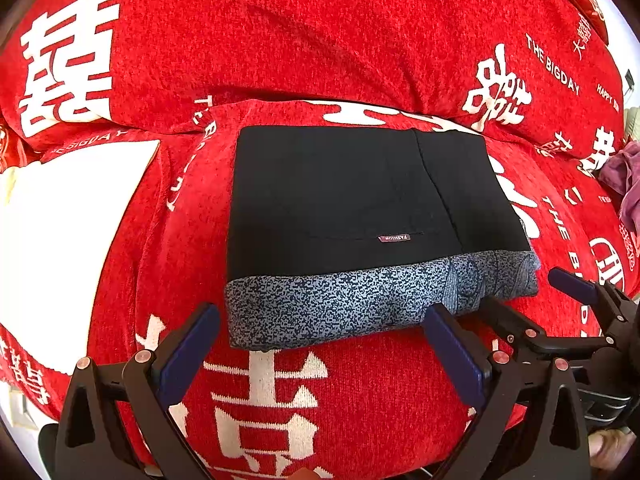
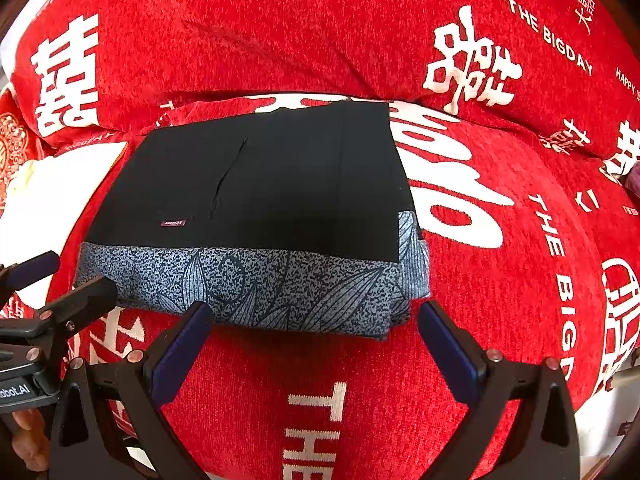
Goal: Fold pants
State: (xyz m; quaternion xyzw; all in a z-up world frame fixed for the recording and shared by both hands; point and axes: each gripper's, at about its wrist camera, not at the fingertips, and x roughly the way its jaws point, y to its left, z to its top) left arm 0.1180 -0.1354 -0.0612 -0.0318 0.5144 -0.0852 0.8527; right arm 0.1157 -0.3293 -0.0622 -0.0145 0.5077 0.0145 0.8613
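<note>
The pants (image 1: pixel 344 200) lie folded into a compact rectangle on the red seat cushion; they are black with a speckled grey-blue band along the near edge and a small "FASHION" label (image 1: pixel 395 237). They also show in the right wrist view (image 2: pixel 256 200). My left gripper (image 1: pixel 320 320) is open and empty, just in front of the band's near edge. My right gripper (image 2: pixel 314 316) is open and empty, close to the band's right part. Each gripper shows in the other's view: the right gripper (image 1: pixel 524 292) at the right, the left gripper (image 2: pixel 72 276) at the left.
A red sofa cover (image 1: pixel 280 48) with white characters covers the seat and backrest. A white patch (image 1: pixel 60 240) lies to the left of the pants. A purple cloth (image 1: pixel 624 184) sits at the far right edge.
</note>
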